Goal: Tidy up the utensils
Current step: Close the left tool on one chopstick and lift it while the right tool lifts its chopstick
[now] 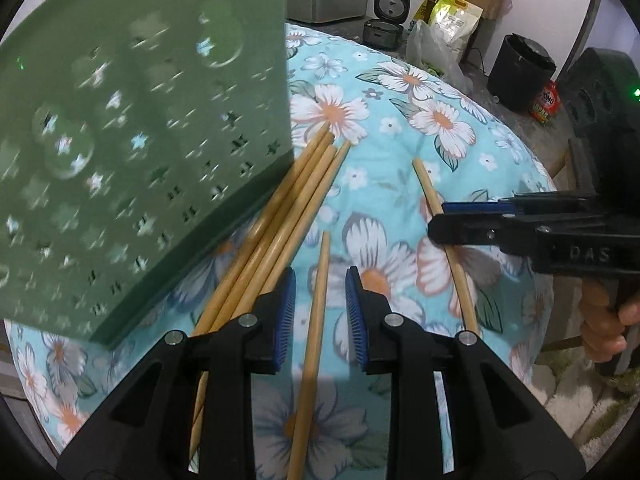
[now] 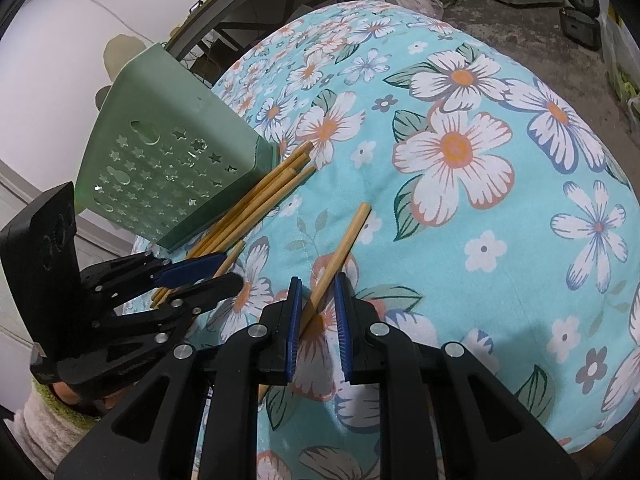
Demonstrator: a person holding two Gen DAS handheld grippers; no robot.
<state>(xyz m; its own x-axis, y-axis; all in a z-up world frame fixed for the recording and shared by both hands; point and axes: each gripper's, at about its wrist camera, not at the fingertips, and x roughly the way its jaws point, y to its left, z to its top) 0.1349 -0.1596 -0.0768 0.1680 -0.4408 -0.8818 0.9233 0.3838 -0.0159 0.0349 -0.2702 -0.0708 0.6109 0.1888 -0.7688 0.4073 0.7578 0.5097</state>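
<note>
Both grippers are hanging open: the left gripper [image 1: 320,312] around one chopstick [image 1: 316,312], the right gripper [image 2: 318,320] around another chopstick [image 2: 340,248]; these thin, light, stiff sticks probably roll, so pinching mid-length looks best

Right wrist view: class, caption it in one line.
Open right gripper straddles a lone chopstick on the floral cloth, near the green holder.
</note>
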